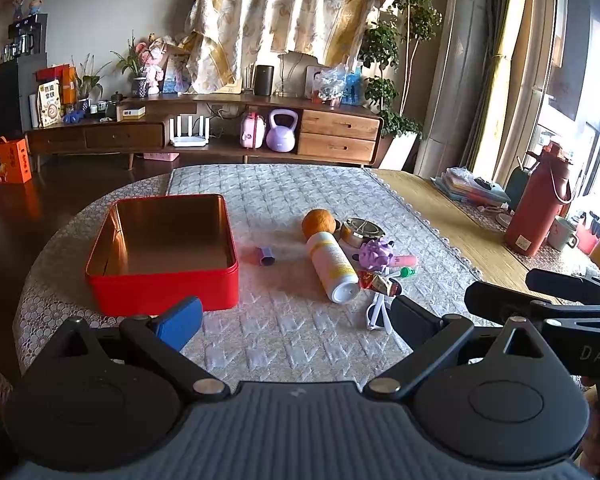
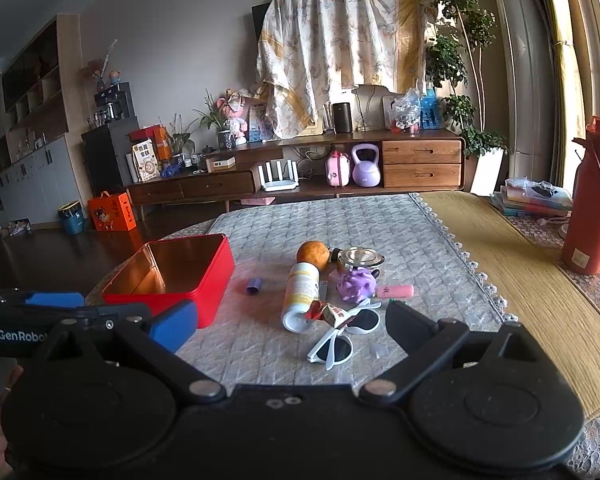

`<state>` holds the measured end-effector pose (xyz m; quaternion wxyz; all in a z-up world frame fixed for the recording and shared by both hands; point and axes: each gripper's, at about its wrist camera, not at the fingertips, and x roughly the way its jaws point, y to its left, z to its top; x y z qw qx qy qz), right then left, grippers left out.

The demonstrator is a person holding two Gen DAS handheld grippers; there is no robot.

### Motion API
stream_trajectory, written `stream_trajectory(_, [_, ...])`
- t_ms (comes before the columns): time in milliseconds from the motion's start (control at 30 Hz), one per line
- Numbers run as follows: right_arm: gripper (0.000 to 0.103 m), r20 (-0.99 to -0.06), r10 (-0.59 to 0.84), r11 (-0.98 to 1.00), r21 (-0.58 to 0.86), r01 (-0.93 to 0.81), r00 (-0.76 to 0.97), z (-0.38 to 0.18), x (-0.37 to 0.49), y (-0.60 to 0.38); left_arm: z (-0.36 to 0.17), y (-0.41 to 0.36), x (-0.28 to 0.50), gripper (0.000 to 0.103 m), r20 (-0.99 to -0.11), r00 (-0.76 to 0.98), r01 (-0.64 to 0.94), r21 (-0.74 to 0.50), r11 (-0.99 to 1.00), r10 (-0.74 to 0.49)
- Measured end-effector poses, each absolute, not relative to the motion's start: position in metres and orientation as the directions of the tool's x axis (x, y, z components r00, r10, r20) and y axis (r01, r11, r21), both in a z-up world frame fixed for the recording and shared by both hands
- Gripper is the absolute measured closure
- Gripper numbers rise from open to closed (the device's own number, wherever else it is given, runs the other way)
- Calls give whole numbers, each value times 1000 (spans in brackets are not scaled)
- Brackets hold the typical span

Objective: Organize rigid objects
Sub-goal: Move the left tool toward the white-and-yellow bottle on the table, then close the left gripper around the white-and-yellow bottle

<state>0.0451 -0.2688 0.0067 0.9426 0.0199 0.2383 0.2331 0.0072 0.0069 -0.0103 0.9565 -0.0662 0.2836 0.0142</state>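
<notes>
Left claw [image 1: 296, 320] spread wide, empty, touching nothing, hovering over the near edge of the surface [image 1: 284, 344]; blue pad on its left finger, black on the right. Right claw [image 2: 292, 326] likewise wide apart and empty, hovering just short of the white sunglasses [image 2: 342, 338]. Each claw shows at the edge of the other's view, side by side. Red tin box [image 1: 164, 252] sits open and empty at 10 o'clock from the left claw. Small purple tube [image 1: 266, 257] lies just right of the box. Clutter cluster at 1 o'clock: white-yellow bottle [image 1: 332, 264] on its side, orange [image 1: 319, 222] behind it, metal ashtray [image 1: 362, 231], purple spiky toy [image 1: 375, 254], pink tube [image 1: 404, 259], green-capped pen [image 1: 405, 272], red snack wrapper [image 1: 374, 282]. Surface has a grey quilted cover. Red thermos [image 1: 538, 204] stands at 3 o'clock, well apart. Room behind: wooden TV cabinet [image 1: 228, 128] at 12 o'clock, cloth-draped screen [image 1: 284, 24] above, purple kettlebell [image 1: 282, 130], white router [image 1: 189, 131], potted tree [image 1: 404, 60] right.
</notes>
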Motion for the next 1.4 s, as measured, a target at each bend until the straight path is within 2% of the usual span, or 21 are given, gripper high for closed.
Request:
stream_trajectory(800, [4,-475,458,883,145,-447,751,-2,56,-269,-19,8,15,2,-570,821,-61,-122,991,-19])
stream_trajectory(1133, [4,-537,447,863,50,-502,715,-27,91,-270,-27,8,61,2,-607,794,-33,-118,992,-45])
stream_trajectory(1400, [13,-579,460,836,28,-548,673,-44,132,-263,-38,-1,128,2,-642,764,-20,-130,991,-69])
